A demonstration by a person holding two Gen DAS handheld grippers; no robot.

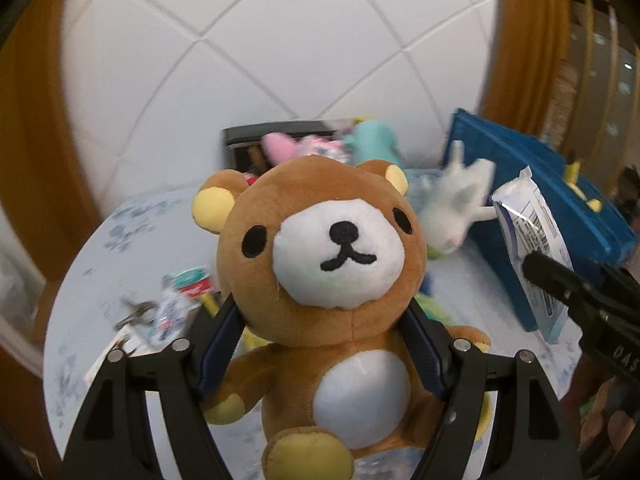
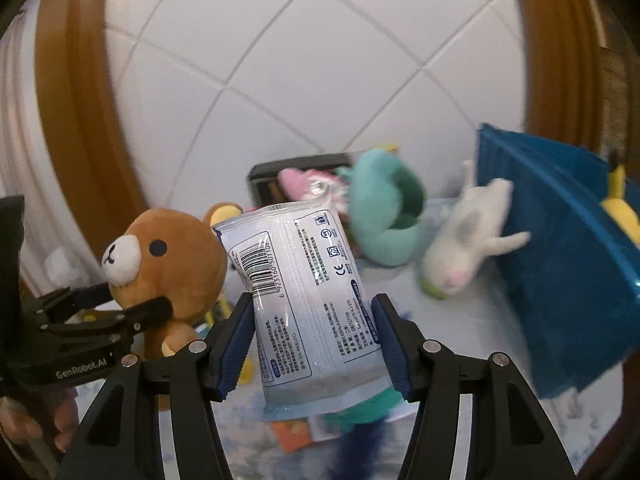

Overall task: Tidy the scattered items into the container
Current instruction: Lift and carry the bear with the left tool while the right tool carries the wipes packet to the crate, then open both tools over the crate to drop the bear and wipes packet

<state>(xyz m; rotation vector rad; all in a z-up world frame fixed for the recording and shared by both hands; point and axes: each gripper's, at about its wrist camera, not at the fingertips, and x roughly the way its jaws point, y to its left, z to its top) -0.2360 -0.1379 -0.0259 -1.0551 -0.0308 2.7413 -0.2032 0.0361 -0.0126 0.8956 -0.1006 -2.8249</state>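
1. White glazed wall tiles (image 1: 248,52) with thin grey grout lines fill the background, framed by glossy brown wood; below them lies a pale blue mottled tabletop (image 1: 132,232), rounded by the lens.
2. Left gripper (image 1: 324,340): its ribbed dark-blue pads press on either side of a plush brown bear (image 1: 320,248), just under the big round head. Fuzzy fabric, cream muzzle, yellow ears and paws. It hangs above the table, not in any container.
3. Right gripper (image 2: 316,340): its blue pads clamp a soft, shiny white plastic packet (image 2: 300,292) printed with a barcode and small text, held tilted above the clutter.
4. Blue ribbed plastic bin (image 2: 560,240) stands at the right, its far side cut off by the frame; a yellow toy (image 2: 618,208) peeks from it.
5. White furry bunny (image 2: 464,248) leans against the bin's outer wall, blurred.
6. Teal plush (image 2: 384,216) and a dark box (image 2: 280,176) of pink items are smeared; the small things on the table are unreadable.
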